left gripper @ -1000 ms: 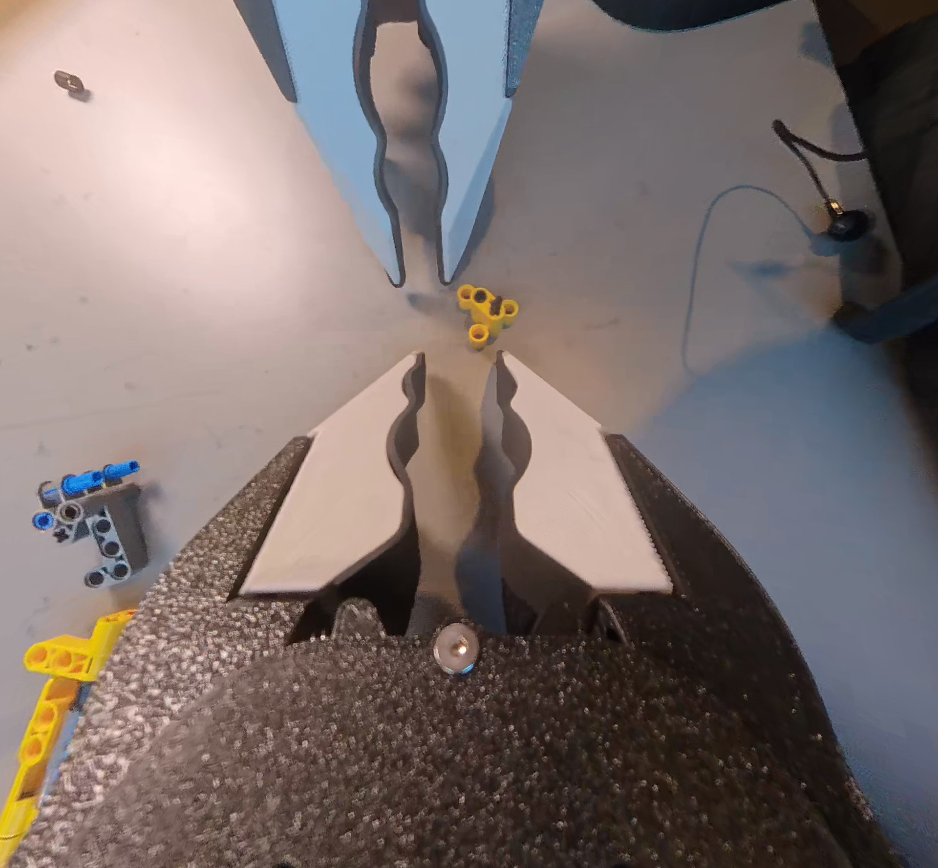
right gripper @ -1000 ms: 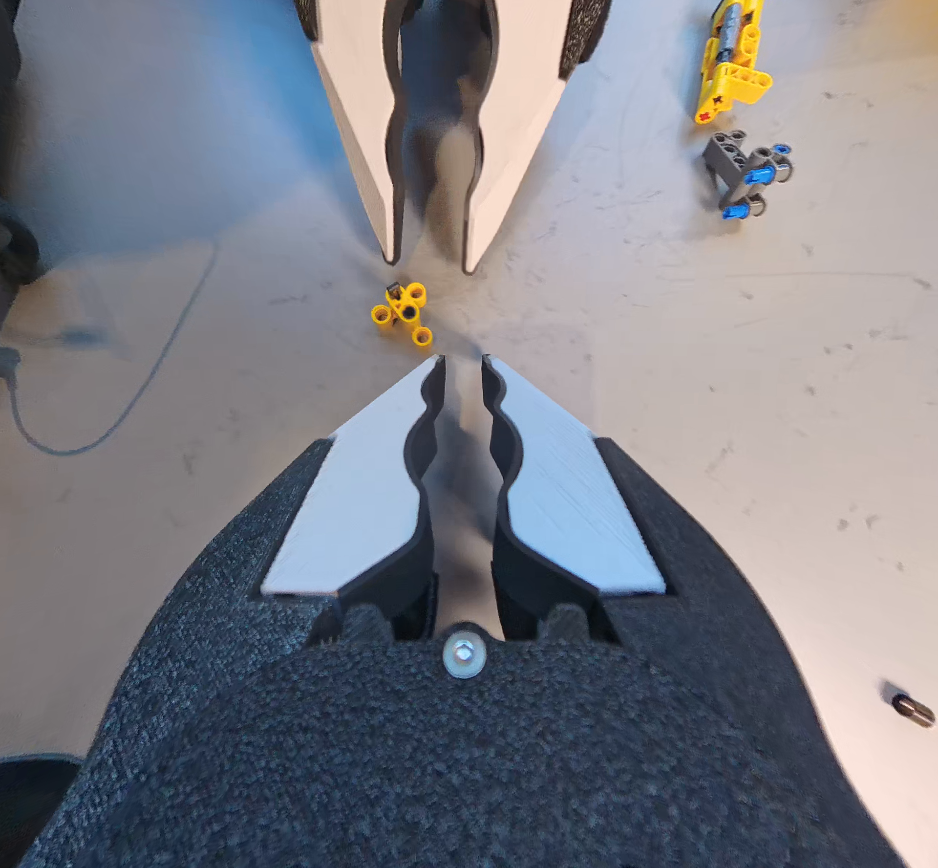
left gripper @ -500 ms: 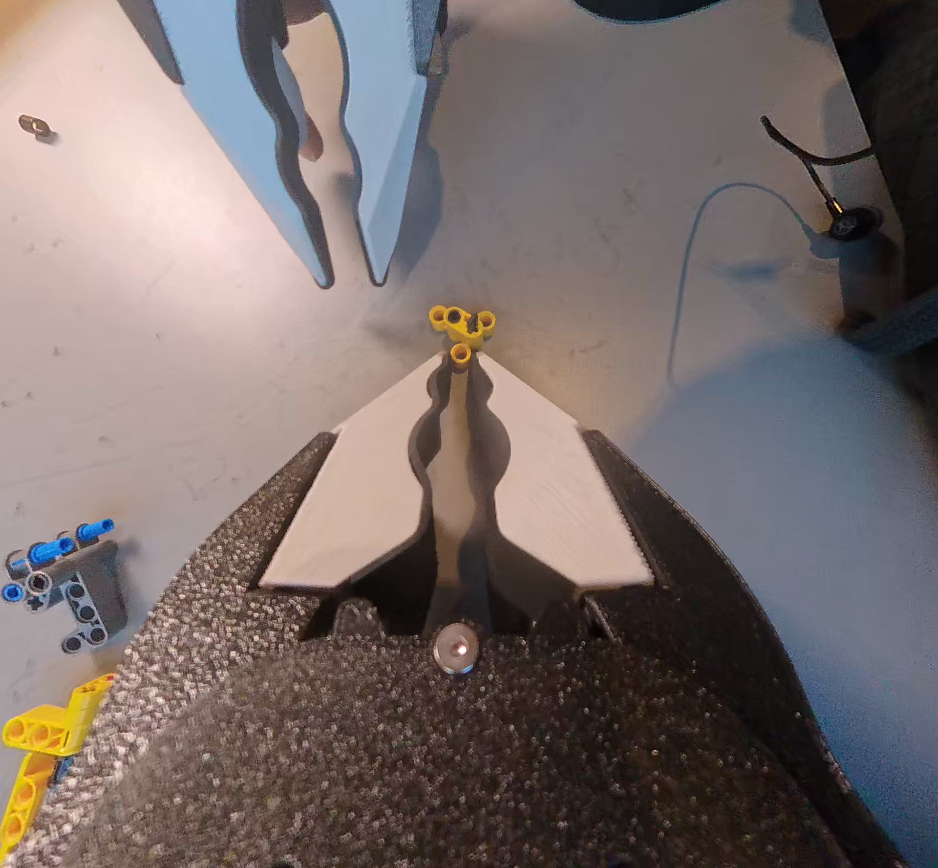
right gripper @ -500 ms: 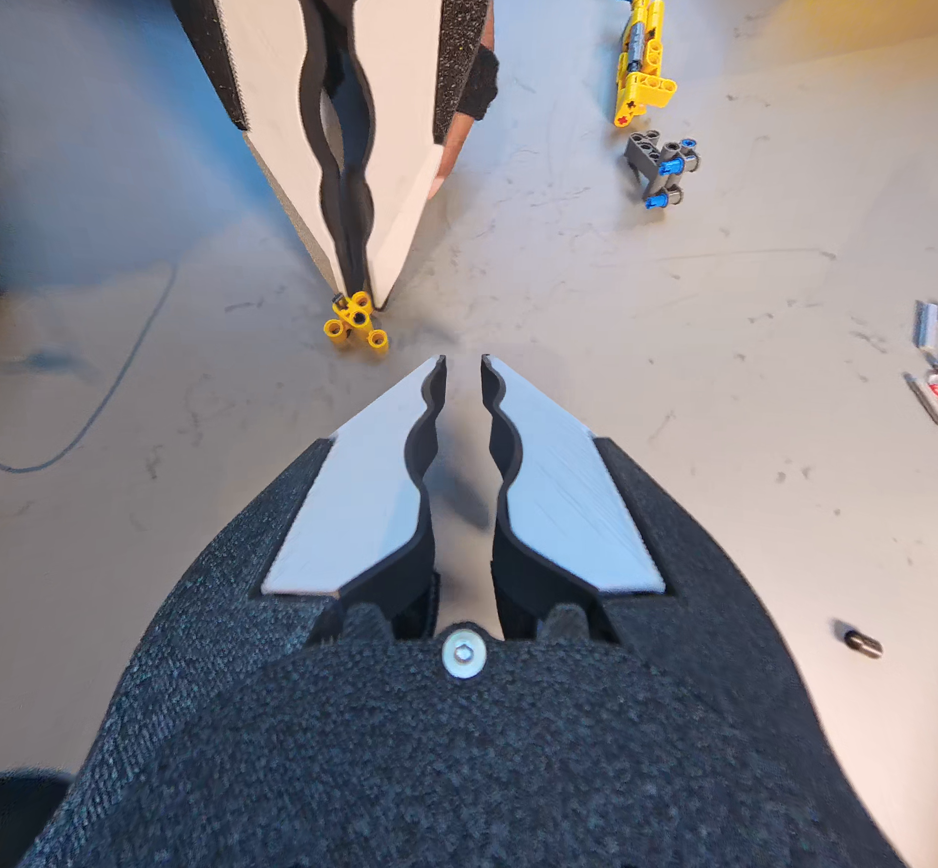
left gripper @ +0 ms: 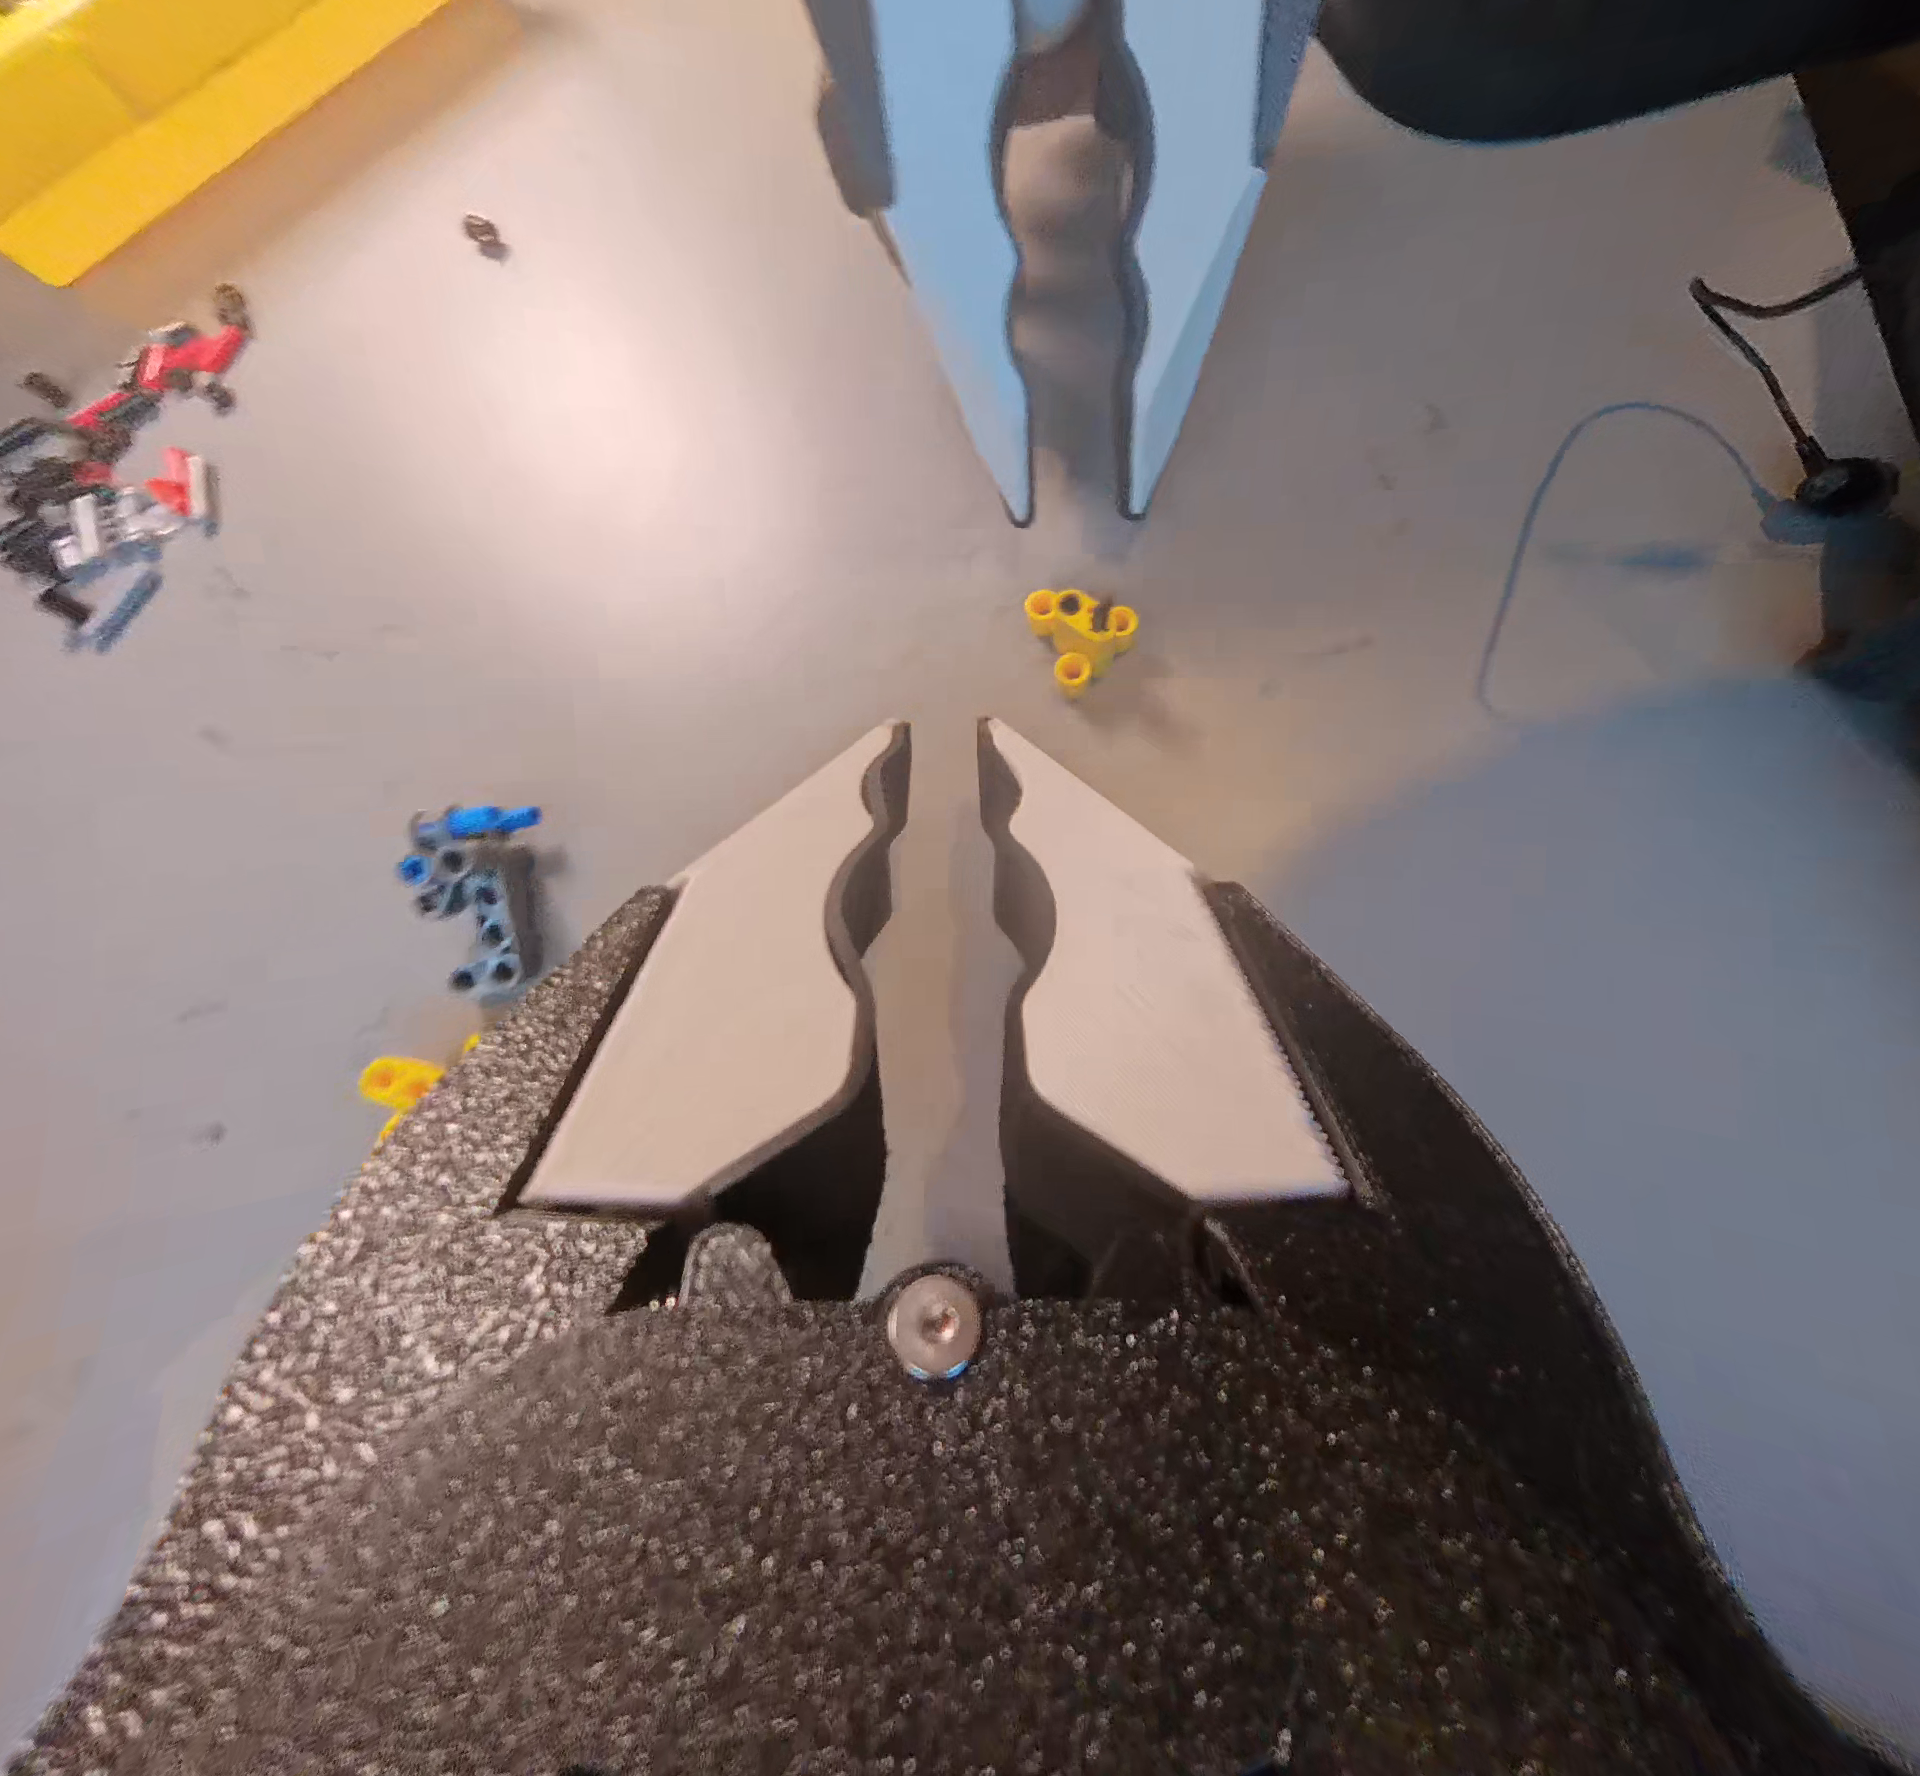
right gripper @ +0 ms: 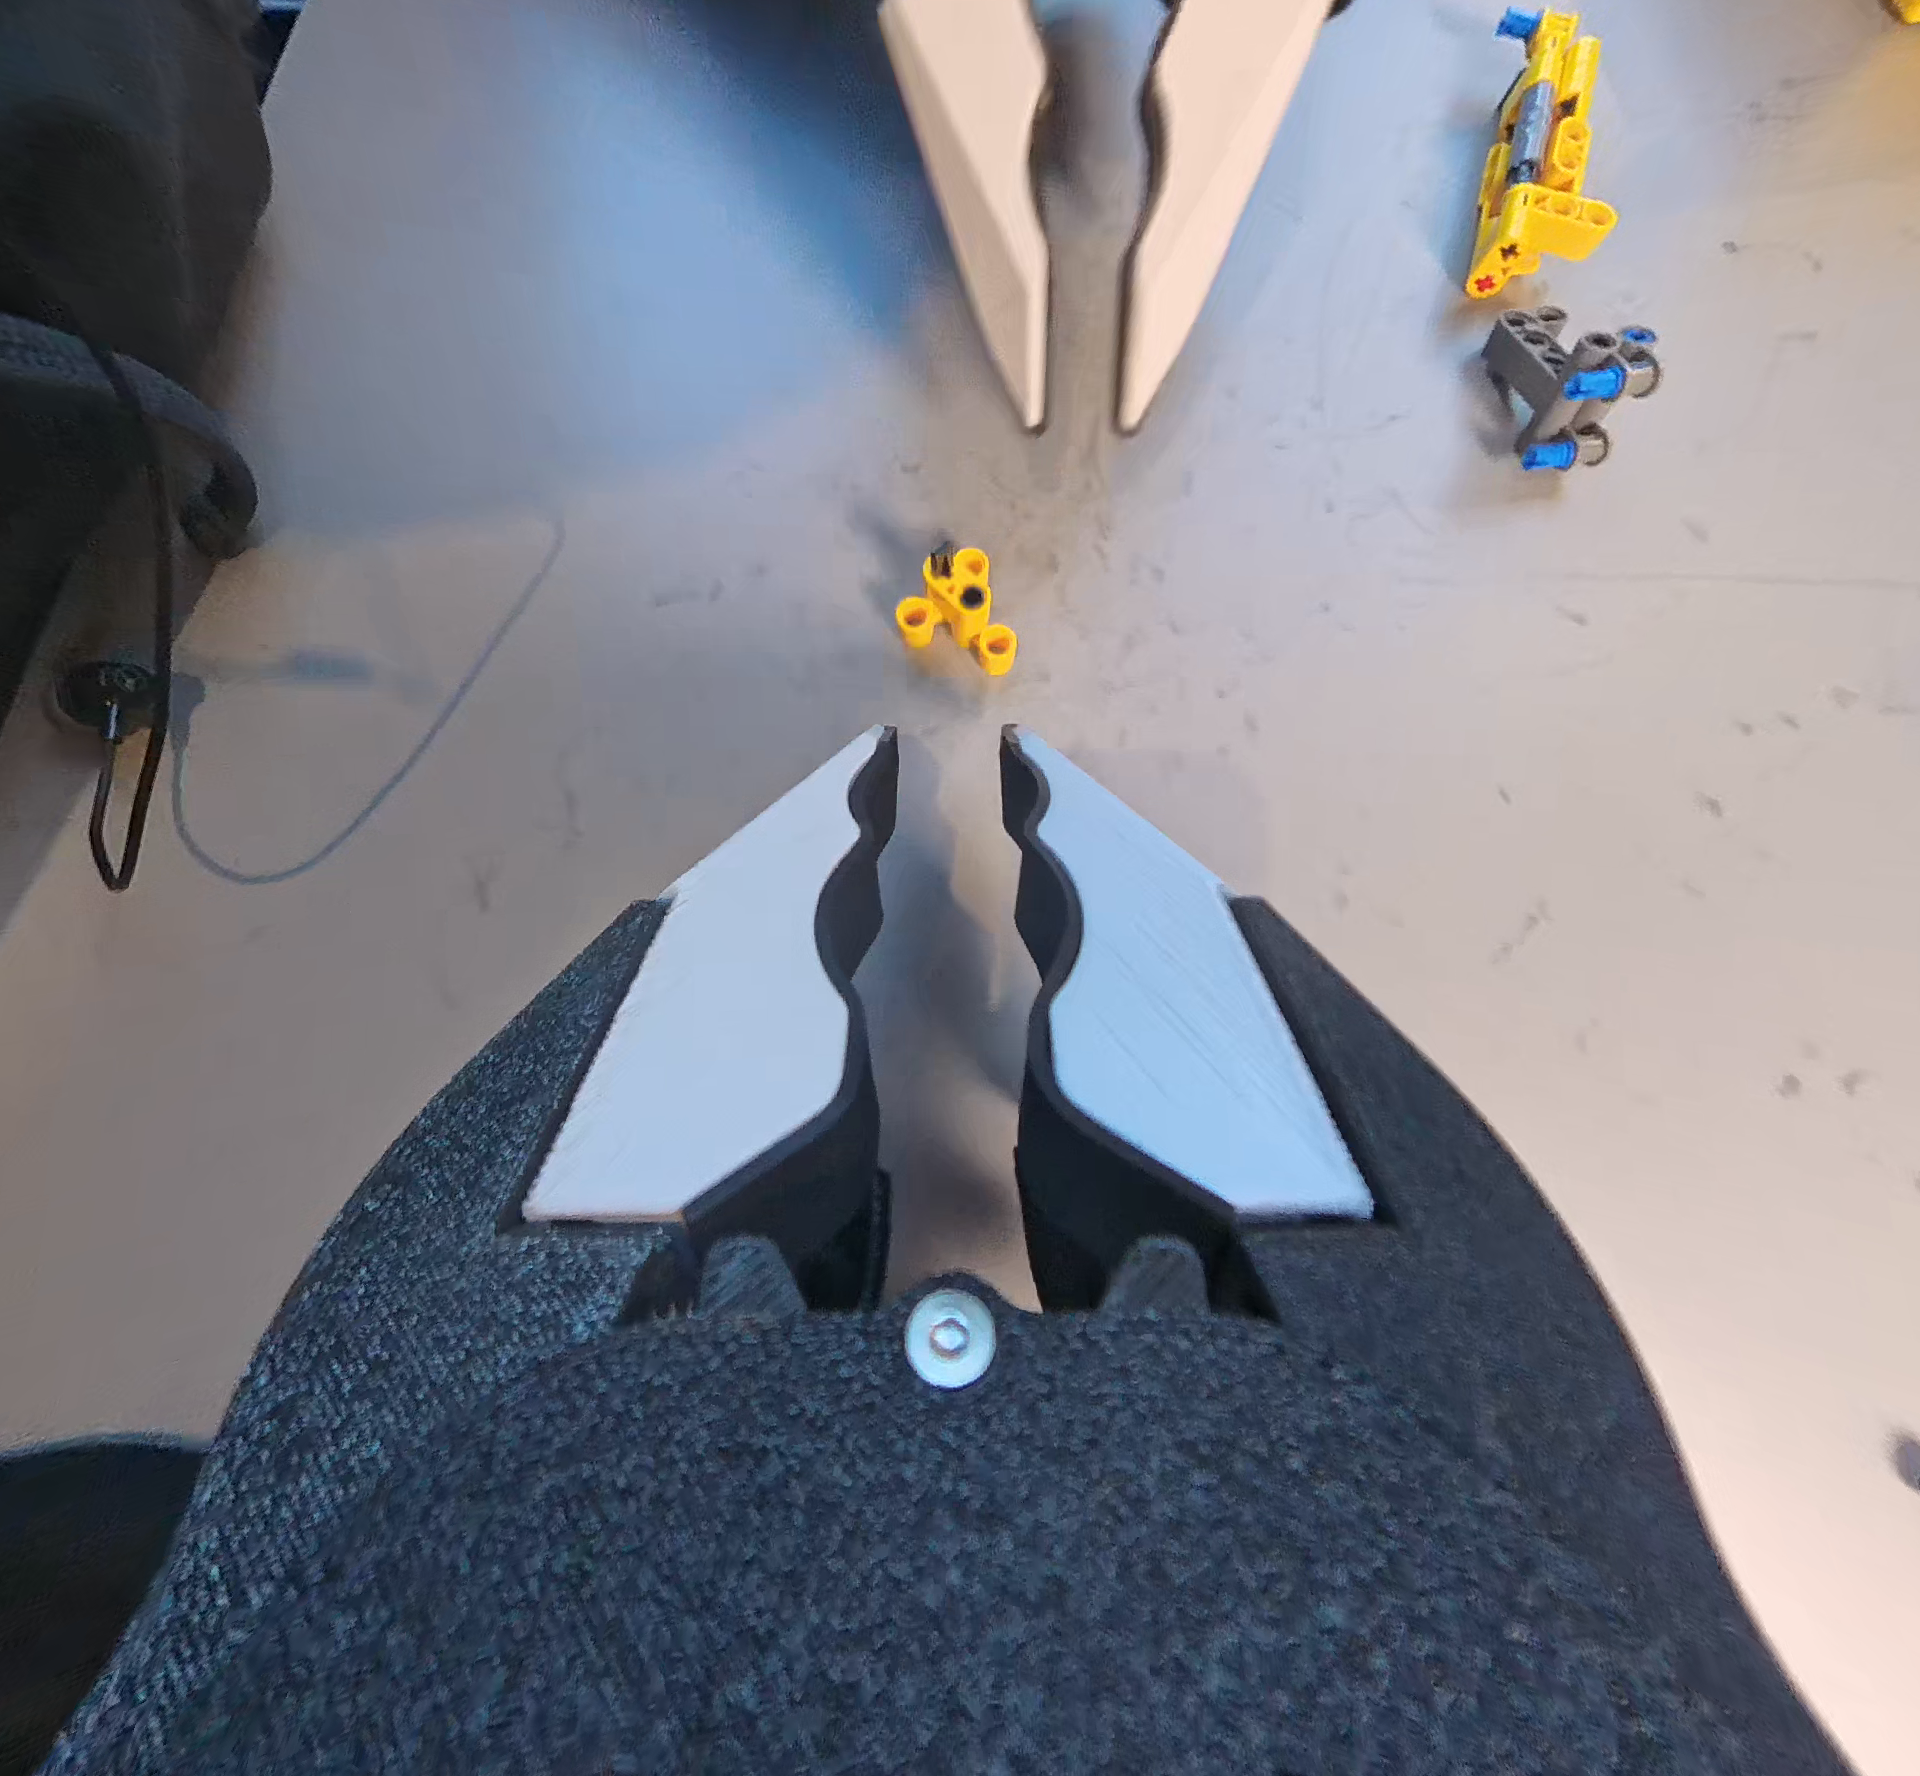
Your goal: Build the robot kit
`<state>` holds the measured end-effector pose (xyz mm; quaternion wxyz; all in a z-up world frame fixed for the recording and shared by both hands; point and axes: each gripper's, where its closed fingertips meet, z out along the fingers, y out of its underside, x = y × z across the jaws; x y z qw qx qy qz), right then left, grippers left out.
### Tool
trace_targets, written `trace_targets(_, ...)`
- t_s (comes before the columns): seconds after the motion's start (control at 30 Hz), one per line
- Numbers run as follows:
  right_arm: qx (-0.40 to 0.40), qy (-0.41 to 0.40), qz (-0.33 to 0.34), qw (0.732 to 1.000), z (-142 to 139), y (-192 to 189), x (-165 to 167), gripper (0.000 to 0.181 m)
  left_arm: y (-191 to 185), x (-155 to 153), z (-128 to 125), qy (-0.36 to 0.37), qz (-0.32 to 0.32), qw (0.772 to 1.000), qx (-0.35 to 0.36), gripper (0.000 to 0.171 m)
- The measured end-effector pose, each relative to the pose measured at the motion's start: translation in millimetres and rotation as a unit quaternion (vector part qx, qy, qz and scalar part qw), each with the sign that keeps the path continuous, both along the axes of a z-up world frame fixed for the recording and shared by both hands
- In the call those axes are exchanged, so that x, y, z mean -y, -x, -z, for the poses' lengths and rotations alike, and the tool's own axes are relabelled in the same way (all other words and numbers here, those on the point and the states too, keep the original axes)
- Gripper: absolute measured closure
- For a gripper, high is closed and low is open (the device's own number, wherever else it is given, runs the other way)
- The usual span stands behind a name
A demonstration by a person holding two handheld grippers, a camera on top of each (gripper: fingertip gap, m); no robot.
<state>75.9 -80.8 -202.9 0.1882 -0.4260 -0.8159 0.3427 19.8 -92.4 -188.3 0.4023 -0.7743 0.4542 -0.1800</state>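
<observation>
Left wrist view is showing the left hand-held gripper hanging over the grey desk, its jaws a little apart and holding nothing. A small yellow piece is lying flat just ahead and a bit to its right. The right hand-held gripper is facing it from the other side, also slightly apart and empty. Both tips are sitting near the piece, touching nothing. A grey-and-blue piece is lying off to the left.

connector piece on table, between both tools
</observation>
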Motion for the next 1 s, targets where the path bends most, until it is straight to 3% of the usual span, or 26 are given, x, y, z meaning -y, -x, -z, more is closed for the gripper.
trace_targets(0.2, -0.015, -0.002, -0.012, 1.0, 2.3, 24.4, 6.2, 0.16, 69.9, -20.9, -8.0, -0.041, -0.097, 0.993, -0.053, 0.148)
trace_targets(0.33, 0.004, 0.009, -0.023, 1.0, 2.8, 28.4, 14.7, 0.164, 107.7, -32.1, -16.9, -0.045, -0.148, 0.988, -0.004, 0.13)
trace_targets(0.43, 0.009, 0.002, -0.022, 1.0, 3.9, 26.2, 17.2, 0.173, 126.2, -42.0, -4.9, -0.029, -0.158, 0.987, -0.015, 0.125)
trace_targets(0.67, 0.018, -0.012, 0.056, 0.998, 4.1, 27.0, -10.2, 0.174, 101.2, -62.0, 3.1, 0.012, -0.11, 0.994, -0.021, 0.138)
trace_targets(0.83, 0.017, -0.013, 0.115, 0.993, 4.1, 23.8, -35.0, 0.174, 82.2, -69.1, 18.3, 0.038, -0.076, 0.994, -0.073, 0.149)
trace_targets(1.0, 0.015, -0.002, 0.138, 0.99, 4.2, 19.6, -42.2, 0.174, 78.1, -71.0, 23.5, 0.01, -0.076, 0.99, -0.118, 0.162)
